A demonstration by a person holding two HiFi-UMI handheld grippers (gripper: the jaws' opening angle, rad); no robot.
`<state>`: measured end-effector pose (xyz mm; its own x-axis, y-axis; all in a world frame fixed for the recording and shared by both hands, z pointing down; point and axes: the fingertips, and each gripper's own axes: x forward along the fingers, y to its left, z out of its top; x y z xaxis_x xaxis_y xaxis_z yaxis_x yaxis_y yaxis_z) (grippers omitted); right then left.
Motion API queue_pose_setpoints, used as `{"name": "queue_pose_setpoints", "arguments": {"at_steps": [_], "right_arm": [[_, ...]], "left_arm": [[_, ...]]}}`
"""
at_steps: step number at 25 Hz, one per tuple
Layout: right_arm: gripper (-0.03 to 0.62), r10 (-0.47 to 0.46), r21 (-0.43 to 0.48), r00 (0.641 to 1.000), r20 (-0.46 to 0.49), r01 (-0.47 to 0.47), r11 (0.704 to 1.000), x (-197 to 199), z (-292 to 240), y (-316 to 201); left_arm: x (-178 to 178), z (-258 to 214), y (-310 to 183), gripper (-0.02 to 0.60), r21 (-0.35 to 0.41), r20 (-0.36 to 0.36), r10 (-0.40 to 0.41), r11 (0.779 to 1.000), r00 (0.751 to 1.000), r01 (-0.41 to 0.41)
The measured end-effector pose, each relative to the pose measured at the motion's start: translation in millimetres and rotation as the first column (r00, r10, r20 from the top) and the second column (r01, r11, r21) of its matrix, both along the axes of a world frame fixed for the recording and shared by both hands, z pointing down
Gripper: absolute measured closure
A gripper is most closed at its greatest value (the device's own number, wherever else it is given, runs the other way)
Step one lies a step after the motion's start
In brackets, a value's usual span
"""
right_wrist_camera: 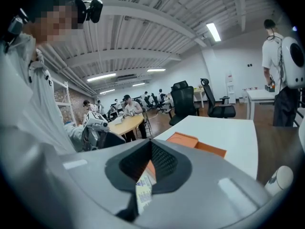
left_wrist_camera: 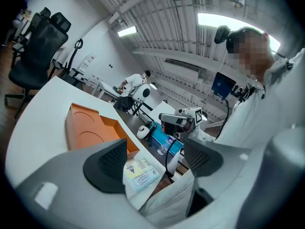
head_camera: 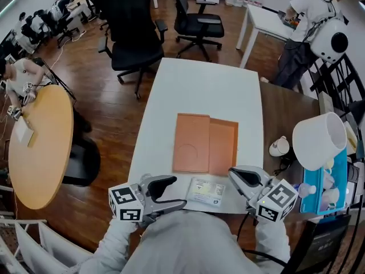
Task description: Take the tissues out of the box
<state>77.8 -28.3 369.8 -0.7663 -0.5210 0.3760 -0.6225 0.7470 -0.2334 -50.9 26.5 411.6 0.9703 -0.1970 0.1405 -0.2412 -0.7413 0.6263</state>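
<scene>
An orange box (head_camera: 223, 147) lies open in the middle of the white table (head_camera: 199, 90), its lid (head_camera: 191, 142) flat against its left side. A small tissue packet (head_camera: 206, 192) with a printed label rests near the table's front edge, between my two grippers. My left gripper (head_camera: 171, 193) is left of the packet, open wide and empty; the left gripper view shows the tissue packet (left_wrist_camera: 140, 173) between and beyond its fingers. My right gripper (head_camera: 244, 180) is right of the packet, shut with nothing held. In the right gripper view the tissue packet (right_wrist_camera: 143, 190) shows just past the closed jaws.
A dark side table on the right carries a white lamp shade (head_camera: 319, 140), a blue bin (head_camera: 328, 190) of small items and a white round object (head_camera: 279, 146). Black office chairs (head_camera: 134, 33) stand beyond the table. A round wooden table (head_camera: 40, 141) is at the left, with people around.
</scene>
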Motion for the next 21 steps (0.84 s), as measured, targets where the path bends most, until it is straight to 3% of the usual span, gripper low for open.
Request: {"name": "queue_pose_setpoints", "arguments": {"at_steps": [16,21], "right_arm": [[0.592,-0.073,0.000,0.995,-0.067,0.073,0.997,-15,5,-8],[0.592,-0.136,-0.013,0.990,-0.040,0.136,0.991,-37,9,-5]], "left_arm": [[-8,3,5,0.210,0.001,0.033,-0.032,0.999,0.999,0.032],[-28,-3,17,0.210,-0.010,0.082,-0.084,0.996,0.993,0.086]]}}
